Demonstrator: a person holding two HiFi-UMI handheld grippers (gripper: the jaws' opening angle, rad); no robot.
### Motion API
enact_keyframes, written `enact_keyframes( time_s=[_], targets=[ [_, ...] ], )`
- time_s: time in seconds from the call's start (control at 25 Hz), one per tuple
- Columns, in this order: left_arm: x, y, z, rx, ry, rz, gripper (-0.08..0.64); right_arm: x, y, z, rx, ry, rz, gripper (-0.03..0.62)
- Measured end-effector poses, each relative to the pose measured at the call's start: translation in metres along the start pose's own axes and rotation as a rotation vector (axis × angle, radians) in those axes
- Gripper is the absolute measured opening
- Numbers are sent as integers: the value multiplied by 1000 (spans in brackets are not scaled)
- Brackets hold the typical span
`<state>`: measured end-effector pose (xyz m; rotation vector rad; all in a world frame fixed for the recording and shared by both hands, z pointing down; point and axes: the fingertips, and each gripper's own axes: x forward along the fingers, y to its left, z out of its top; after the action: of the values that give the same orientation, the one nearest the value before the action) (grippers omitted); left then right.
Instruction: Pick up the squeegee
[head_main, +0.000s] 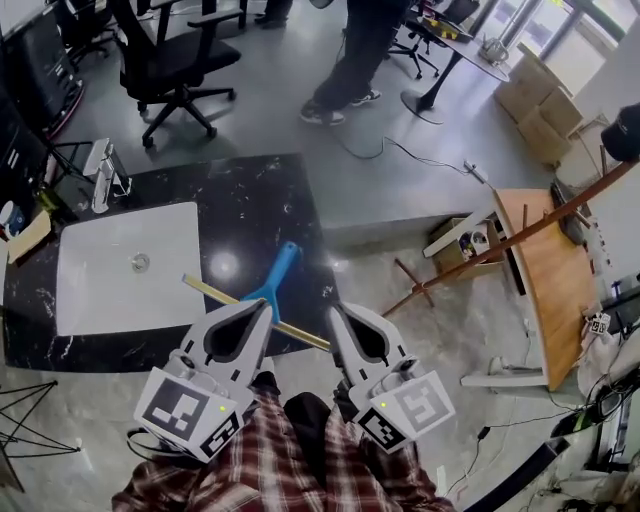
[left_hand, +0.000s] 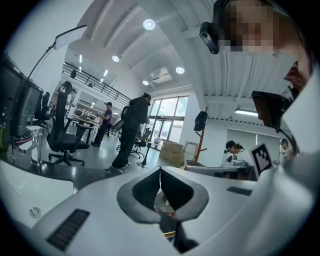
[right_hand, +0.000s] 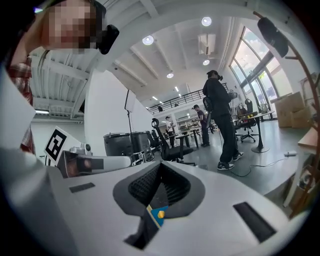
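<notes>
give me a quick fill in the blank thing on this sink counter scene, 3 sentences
1. The squeegee has a ___ handle.
2. In the head view it lies on the black counter, to the ___ of the white sink.
3. The left hand-held gripper and the right hand-held gripper both have their jaws ___, with nothing held.
Missing words: blue; right; shut

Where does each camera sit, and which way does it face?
Head view: on the person's head, steeply down onto the counter, squeegee, left gripper, right gripper and plaid shirt.
Left gripper view: on the left gripper, level along its shut jaws across the office.
Right gripper view: on the right gripper, likewise along shut jaws.
Shared: the standing person, in all three.
</notes>
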<state>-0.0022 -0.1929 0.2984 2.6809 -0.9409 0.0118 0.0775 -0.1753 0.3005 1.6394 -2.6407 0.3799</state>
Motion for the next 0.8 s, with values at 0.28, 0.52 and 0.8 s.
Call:
enact_keyframes(
  time_s=[0.28,0.52,0.8],
  targets=[
    [32,26,-3,-51,56,6,11,31,-27,-3,43,43,-5,11],
    [54,39,1,-79,66,36,11,47,-51,0,37,70,34,11],
    [71,42,7,-64,60,80,12,57,-73,13,29,66,82,11]
  ],
)
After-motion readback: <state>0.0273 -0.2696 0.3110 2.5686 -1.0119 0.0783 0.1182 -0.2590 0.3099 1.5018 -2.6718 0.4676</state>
